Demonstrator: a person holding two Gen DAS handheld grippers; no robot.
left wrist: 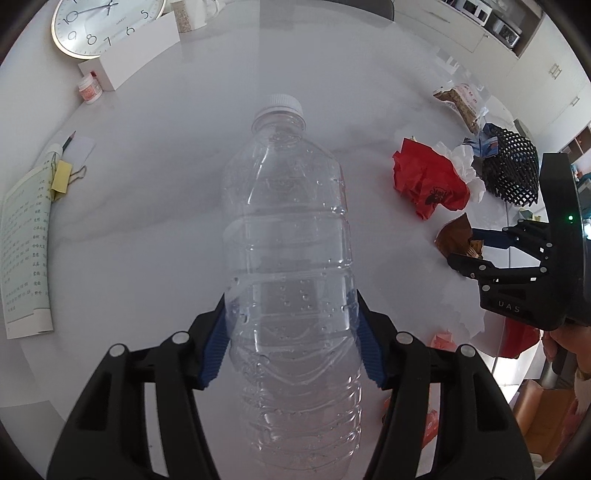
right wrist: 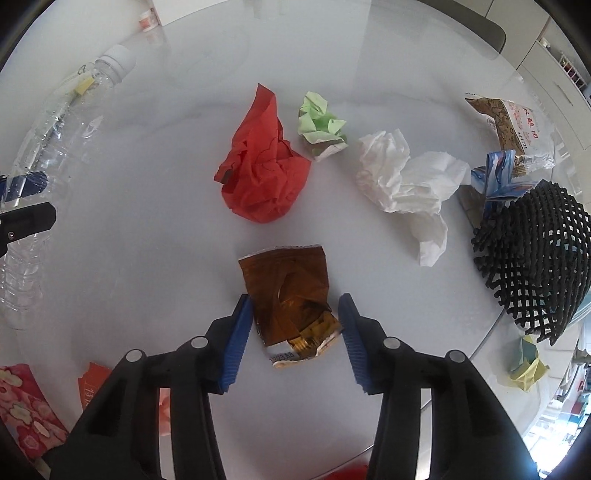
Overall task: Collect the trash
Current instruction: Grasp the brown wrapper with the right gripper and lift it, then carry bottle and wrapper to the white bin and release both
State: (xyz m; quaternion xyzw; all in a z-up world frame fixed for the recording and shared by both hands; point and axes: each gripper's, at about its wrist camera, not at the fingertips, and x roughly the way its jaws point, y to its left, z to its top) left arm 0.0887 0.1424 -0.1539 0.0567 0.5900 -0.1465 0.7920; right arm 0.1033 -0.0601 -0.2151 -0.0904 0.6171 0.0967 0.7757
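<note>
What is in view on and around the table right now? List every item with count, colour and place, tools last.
water bottle: 1, clear with white cap, held in the left tool
brown wrapper: 1, on the table between the right tool's fingers
red paper: 1, crumpled, mid-table
green paper: 1, crumpled, beside the red paper
white tissue: 1, crumpled, right of the green paper
black mesh net: 1, at the table's right edge
snack bag: 1, clear and brown, behind the net
blue packet: 1, by the net
clock: 1, white, far left
booklet: 1, left edge
table: 1, white
left tool: shut on the bottle
right tool: pads either side of the wrapper, not pressing
</note>
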